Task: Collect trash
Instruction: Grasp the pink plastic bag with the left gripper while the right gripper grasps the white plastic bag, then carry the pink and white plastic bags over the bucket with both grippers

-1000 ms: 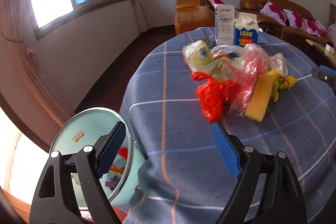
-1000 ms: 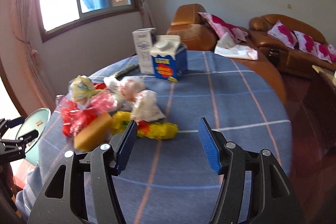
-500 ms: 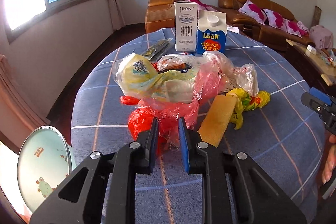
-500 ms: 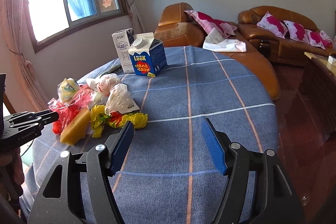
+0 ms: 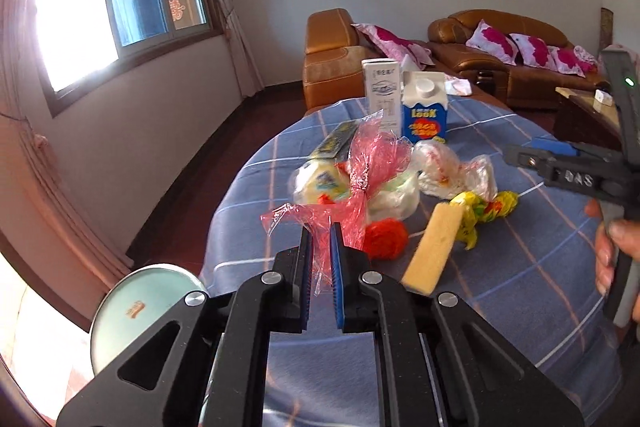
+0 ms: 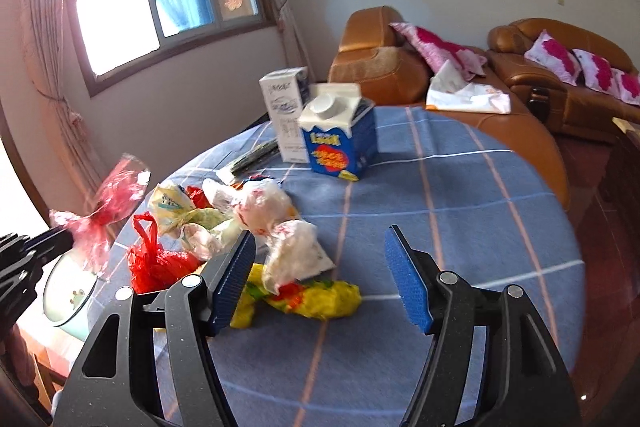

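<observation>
Trash in a crumpled, translucent pink plastic wrapper (image 5: 362, 171) is pinched between the closed pads of the left tool (image 5: 320, 269), lifted off the round blue-checked counter (image 6: 460, 187) over its left edge. More litter lies on the counter by that edge: a red plastic bag (image 6: 156, 259), white bags (image 6: 260, 203), a yellow wrapper (image 6: 316, 297). The right tool (image 6: 320, 275) hangs open above the yellow wrapper, gripping nothing.
</observation>
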`<state>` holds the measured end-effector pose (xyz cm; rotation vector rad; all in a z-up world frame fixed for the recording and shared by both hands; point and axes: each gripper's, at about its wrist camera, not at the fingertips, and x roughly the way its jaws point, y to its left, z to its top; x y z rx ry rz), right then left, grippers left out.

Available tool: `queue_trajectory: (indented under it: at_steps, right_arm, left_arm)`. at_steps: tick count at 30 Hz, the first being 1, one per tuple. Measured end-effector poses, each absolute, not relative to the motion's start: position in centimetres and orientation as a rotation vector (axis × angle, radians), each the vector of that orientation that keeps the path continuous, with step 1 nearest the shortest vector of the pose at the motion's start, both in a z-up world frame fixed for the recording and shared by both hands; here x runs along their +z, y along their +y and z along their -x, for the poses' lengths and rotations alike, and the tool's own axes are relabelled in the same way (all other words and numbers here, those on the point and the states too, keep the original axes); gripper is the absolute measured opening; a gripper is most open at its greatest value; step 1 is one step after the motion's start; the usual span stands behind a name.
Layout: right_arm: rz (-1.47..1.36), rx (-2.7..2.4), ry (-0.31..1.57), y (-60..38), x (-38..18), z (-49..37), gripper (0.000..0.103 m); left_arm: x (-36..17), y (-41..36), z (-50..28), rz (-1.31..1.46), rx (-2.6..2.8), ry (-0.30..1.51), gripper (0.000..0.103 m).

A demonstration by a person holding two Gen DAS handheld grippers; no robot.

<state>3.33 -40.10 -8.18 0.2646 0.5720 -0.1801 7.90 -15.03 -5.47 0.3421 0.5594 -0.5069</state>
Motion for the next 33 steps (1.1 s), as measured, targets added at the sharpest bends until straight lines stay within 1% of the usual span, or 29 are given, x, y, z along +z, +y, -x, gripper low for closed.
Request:
queue_trajectory:
  at_steps: [2,5,6,7,9,10,12,15,23,28,33]
  right_arm:
    - [-0.277,-0.155,0.604,-39.9,-8.6,-5.0,0.066]
    - [-0.275,-0.132,0.667,-39.5,-9.7,-7.0,0.059]
    - [-0.277,-0.125,0.684,-39.5,-10.1,-7.4,0.053]
    - [-0.281,-0.113,0.698,-39.4,-10.4,-7.6,0.035]
    - [-0.276,-0.085,0.720,-39.3,-10.8,-8.0,0.018]
    - [-0.269,-0.081,0.722,-39.1,-10.8,-8.0,0.013]
    - [-0.244,-0.073,0.707,-38.5,-10.5,-7.6,0.009]
    - [-0.219,-0.072,0.659,-37.9,-9.6,-6.7,0.007]
    - [-0.171,-0.080,0.507,-35.9,-5.6,-4.9,0.006]
    - [-0.150,-0.027,0.473,-33.2,-4.0,-5.3,0.006]
    - [-0.125,0.038,0.467,-30.0,-3.8,-6.5,0.006]
  left_arm:
    - [-5.6,-13.9,-8.2,-0.328,-0.492,0.575,0.008]
    - [-5.9,-12.0,-8.6,-0.310,-0.464,0.594,0.008]
    - [-6.1,-11.5,-8.6,-0.304,-0.459,0.600,0.008]
    - [-6.2,-11.0,-8.8,-0.298,-0.452,0.607,0.008]
    - [-6.4,-10.3,-9.1,-0.283,-0.445,0.619,0.008]
    - [-6.4,-9.9,-9.2,-0.275,-0.442,0.624,0.008]
    - [-6.4,-9.2,-9.2,-0.272,-0.430,0.623,0.008]
    - [-6.3,-8.4,-9.1,-0.274,-0.411,0.620,0.008]
    - [-6.1,-4.7,-8.7,-0.297,-0.313,0.606,0.008]
    - [-6.0,-2.1,-8.8,-0.296,-0.252,0.607,0.008]
    - [-5.8,0.1,-8.8,-0.300,-0.204,0.609,0.008]
